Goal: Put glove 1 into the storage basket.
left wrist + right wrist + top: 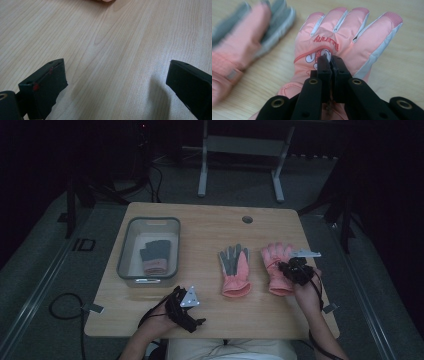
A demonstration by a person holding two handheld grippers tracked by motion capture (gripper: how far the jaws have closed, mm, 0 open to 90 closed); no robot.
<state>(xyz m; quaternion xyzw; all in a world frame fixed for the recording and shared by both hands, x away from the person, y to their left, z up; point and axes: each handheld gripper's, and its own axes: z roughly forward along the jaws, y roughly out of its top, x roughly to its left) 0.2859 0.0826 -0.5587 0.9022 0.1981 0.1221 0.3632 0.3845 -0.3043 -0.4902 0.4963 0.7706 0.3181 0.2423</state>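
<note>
Nearest the person, left gripper (186, 306) rests on the table (210, 227), jaws spread wide over bare wood. Farther right, right gripper (330, 60) pinches the back of the pink glove (342, 42) (its partner (235, 270) lies just beside). Beyond sits a grey bin (124, 245).

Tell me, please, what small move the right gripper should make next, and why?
Probably lift the pink glove a little off the table. The right gripper is shut on a pinch of fabric on the glove's back, while a grey glove already lies in the bin, so this one likely goes there too.
</note>
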